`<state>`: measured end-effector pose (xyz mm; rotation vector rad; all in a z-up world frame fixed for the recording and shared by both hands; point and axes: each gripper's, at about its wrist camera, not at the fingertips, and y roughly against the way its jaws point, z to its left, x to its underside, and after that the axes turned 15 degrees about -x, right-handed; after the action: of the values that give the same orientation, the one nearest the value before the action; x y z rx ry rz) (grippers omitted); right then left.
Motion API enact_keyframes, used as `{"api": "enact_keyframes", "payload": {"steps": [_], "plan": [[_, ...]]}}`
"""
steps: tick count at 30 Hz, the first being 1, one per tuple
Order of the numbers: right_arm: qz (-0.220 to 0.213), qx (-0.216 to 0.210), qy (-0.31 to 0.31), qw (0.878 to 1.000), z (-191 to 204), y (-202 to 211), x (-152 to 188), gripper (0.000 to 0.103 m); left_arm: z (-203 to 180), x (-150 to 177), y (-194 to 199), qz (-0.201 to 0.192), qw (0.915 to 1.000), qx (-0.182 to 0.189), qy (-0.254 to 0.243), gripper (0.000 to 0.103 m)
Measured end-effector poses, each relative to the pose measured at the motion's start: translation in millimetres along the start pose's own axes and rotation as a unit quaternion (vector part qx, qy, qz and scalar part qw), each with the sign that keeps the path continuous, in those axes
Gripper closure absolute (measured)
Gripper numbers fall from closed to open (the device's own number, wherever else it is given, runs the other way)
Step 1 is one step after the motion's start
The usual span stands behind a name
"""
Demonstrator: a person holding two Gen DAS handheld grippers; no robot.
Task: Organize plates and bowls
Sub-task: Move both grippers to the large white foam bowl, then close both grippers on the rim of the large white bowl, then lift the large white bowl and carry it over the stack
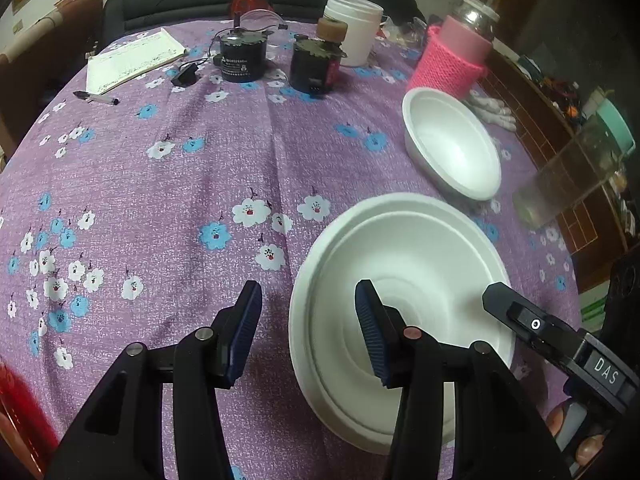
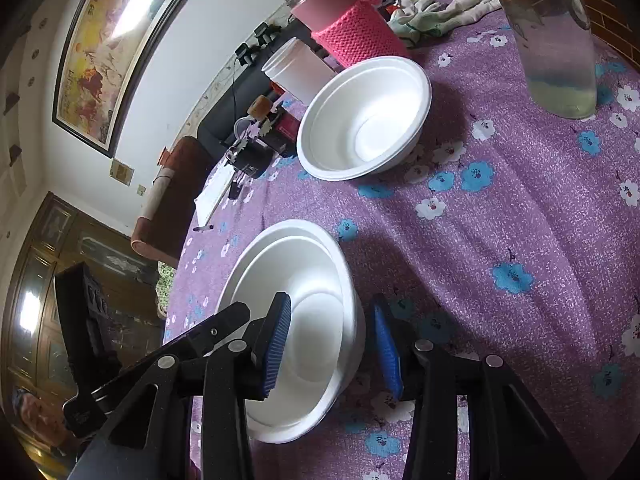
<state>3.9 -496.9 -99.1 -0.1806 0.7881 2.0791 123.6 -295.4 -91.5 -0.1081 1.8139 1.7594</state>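
A white foam bowl nested in another [image 1: 416, 264] sits on the purple flowered tablecloth [image 1: 180, 184], near me at the right. A second white foam bowl [image 1: 452, 148] stands farther back. My left gripper [image 1: 308, 304] is open, its jaws either side of the near bowl's left rim. My right gripper [image 2: 330, 322] is open, its jaws either side of the near stack's [image 2: 296, 300] right rim; one of its fingers [image 1: 520, 316] shows in the left wrist view. The far bowl [image 2: 364, 120] stands beyond.
At the back stand two black motors [image 1: 240, 58], a white tub [image 1: 354, 28], a pink-sleeved flask [image 1: 456, 56], a notebook [image 1: 132, 60] and a pen [image 1: 96, 98]. A clear glass of water [image 2: 556, 36] and white gloves [image 2: 440, 12] are at the right.
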Motion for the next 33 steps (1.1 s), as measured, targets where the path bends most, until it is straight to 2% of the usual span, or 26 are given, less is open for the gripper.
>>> {"api": "enact_keyframes", "payload": {"steps": [3,5,7,9,10,16,21,28,33], "plan": [[0.007,0.004,0.002,1.0,0,-4,1,0.066,-2,1,-6,0.006,1.0,-0.004,0.0,0.057],[0.008,0.01,0.004,1.0,1,-7,2,0.081,0,2,-10,0.013,0.9999,-0.004,0.004,0.058],[0.006,0.026,0.005,1.0,0,-9,2,0.092,1,4,-13,0.019,0.9998,0.002,0.008,0.077],[0.006,0.026,-0.001,1.0,-3,-10,1,0.094,2,5,-17,0.03,0.9994,0.01,0.013,0.083],[0.006,0.023,-0.005,1.0,-4,-10,1,0.096,2,6,-18,0.035,0.9992,0.014,0.015,0.091],[0.003,0.026,-0.003,1.0,-4,-11,4,0.096,1,11,-10,0.031,0.9992,0.017,0.016,0.094],[-0.007,0.008,0.007,1.0,9,-2,9,0.096,12,14,20,0.006,0.9998,0.005,0.019,0.094],[0.0,-0.034,0.046,0.998,59,0,27,0.097,62,31,84,-0.058,0.997,-0.018,0.049,0.093],[0.029,-0.071,0.074,0.994,109,-12,48,0.097,116,51,120,-0.08,0.9929,-0.039,0.078,0.093]]}}
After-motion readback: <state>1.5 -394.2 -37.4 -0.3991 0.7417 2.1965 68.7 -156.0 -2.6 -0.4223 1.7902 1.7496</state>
